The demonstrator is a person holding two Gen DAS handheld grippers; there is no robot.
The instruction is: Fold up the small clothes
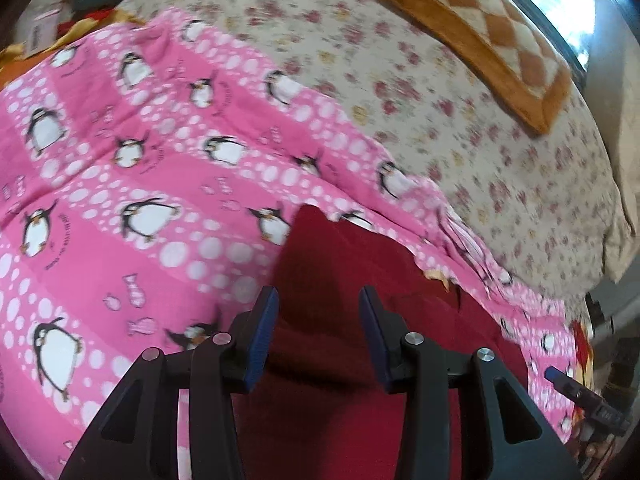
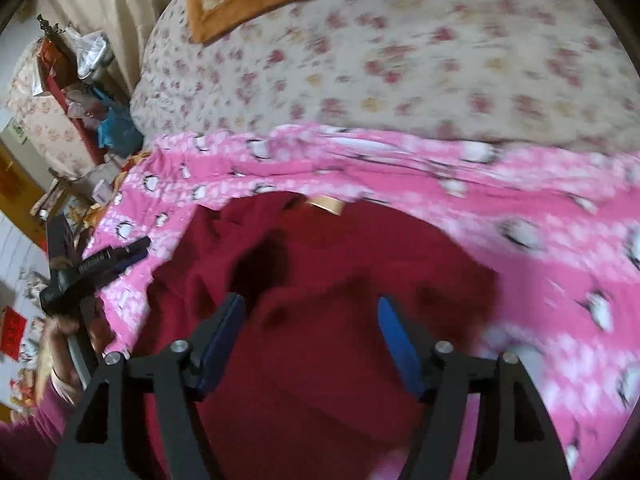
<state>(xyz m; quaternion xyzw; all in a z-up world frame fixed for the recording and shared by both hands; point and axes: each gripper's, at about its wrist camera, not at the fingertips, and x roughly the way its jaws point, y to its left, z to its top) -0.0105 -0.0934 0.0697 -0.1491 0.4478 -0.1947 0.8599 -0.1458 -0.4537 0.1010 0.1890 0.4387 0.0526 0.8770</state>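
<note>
Right wrist view: dark red garment (image 2: 360, 280) lies crumpled on the pink penguin sheet (image 2: 540, 240), its long axis unclear; right gripper (image 2: 312, 320) gapes wide and empty, left gripper (image 1: 319, 308) stands apart, nothing pinched.

Black tools (image 1: 319, 300) (image 2: 312, 308) w/ blue pads (image 1: 262, 340), silver rivets; magenta sleeve (image 2: 28, 440).

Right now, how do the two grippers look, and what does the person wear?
Both the left gripper and the right gripper have black angular frames with round silver pins and blue ribbed pads. In the right wrist view, a magenta sleeve shows.
</note>
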